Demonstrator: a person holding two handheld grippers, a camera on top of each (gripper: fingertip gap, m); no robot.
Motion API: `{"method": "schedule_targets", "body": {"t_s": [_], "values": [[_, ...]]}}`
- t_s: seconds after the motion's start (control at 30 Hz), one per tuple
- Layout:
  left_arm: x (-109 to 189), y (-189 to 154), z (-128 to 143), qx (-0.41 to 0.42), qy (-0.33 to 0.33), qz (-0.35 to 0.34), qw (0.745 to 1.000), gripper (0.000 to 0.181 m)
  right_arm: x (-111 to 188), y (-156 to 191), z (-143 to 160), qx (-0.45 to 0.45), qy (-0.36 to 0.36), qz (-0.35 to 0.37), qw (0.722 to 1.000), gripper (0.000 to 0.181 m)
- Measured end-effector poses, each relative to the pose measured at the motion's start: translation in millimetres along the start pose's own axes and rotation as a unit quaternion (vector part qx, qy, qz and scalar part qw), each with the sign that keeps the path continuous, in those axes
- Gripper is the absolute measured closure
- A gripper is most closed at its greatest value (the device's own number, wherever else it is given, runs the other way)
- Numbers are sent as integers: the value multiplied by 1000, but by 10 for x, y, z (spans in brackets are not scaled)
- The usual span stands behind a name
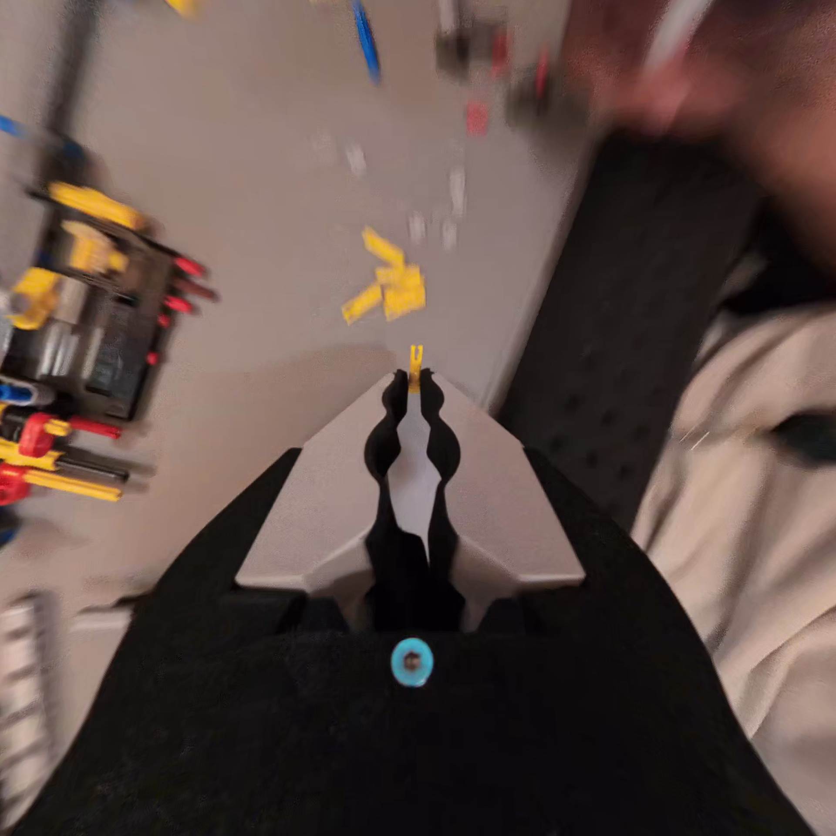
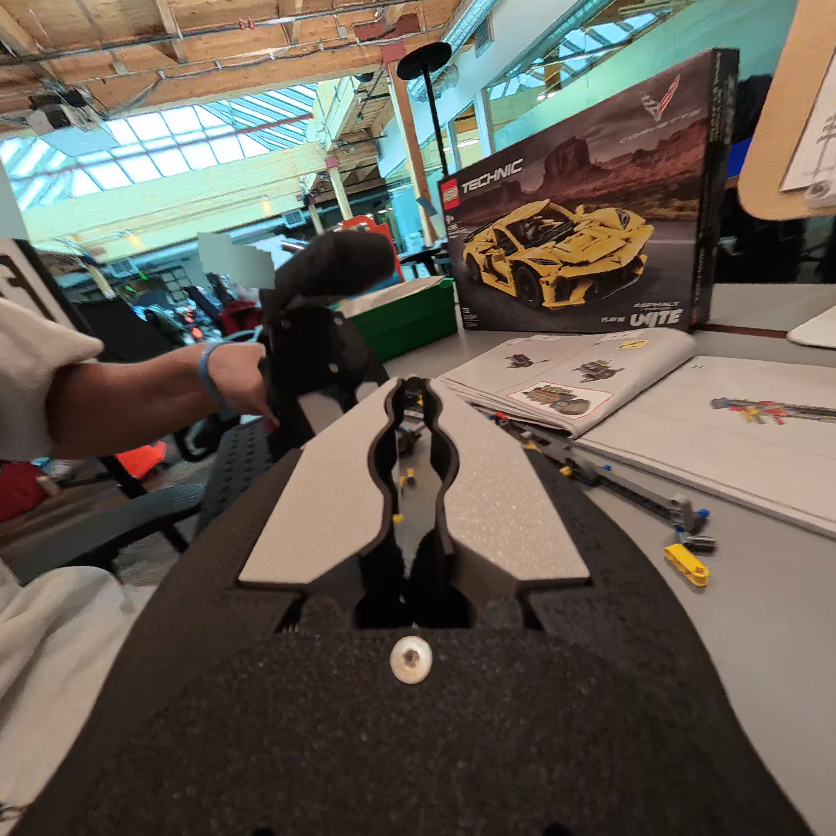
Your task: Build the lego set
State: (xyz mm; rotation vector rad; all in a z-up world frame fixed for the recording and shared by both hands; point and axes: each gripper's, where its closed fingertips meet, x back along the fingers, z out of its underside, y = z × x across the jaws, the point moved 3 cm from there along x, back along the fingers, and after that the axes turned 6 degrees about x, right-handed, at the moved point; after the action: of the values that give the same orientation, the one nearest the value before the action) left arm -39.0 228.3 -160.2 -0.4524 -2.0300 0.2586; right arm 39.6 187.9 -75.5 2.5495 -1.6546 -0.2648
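Lego pin (image 1: 415, 367), small and yellow, is clamped at the tip of the left tool (image 1: 415, 375) above the grey desk (image 1: 253, 149). Beyond it lies a heap of yellow pieces (image 1: 390, 281); the half-built model (image 1: 90, 312) sits blurred at left. The right tool (image 2: 412, 384) has its fingers nearly together, whether on something I cannot tell. Farther off lie the open instruction booklet (image 2: 583, 380) and the upright set box (image 2: 583, 217).

The set's box (image 2: 583, 217) standing on the desk (image 2: 724, 610) bears printed logos and lettering. The open instruction booklet (image 2: 588, 375) carries small step numbers, too tiny to read.
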Motion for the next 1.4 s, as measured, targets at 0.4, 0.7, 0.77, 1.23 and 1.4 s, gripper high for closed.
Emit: {"method": "schedule_targets", "body": {"t_s": [0.4,0.7,0.77,1.23,1.4], "values": [[602,-444,-422,164,-349,342,857,177,-79,328,-49,69,-14,-54,996,175],[576,-558,-404,143,-339,366,855,177,-151,389,29,78,7,-69,995,175],[563,-567,-400,139,-335,362,859,177,-150,384,39,77,11,-69,995,175],[561,-722,-244,112,-262,420,862,177,-126,601,75,52,17,-168,984,175],[550,-864,-81,127,-178,515,829,177,-95,797,164,16,43,-257,965,175]]}}
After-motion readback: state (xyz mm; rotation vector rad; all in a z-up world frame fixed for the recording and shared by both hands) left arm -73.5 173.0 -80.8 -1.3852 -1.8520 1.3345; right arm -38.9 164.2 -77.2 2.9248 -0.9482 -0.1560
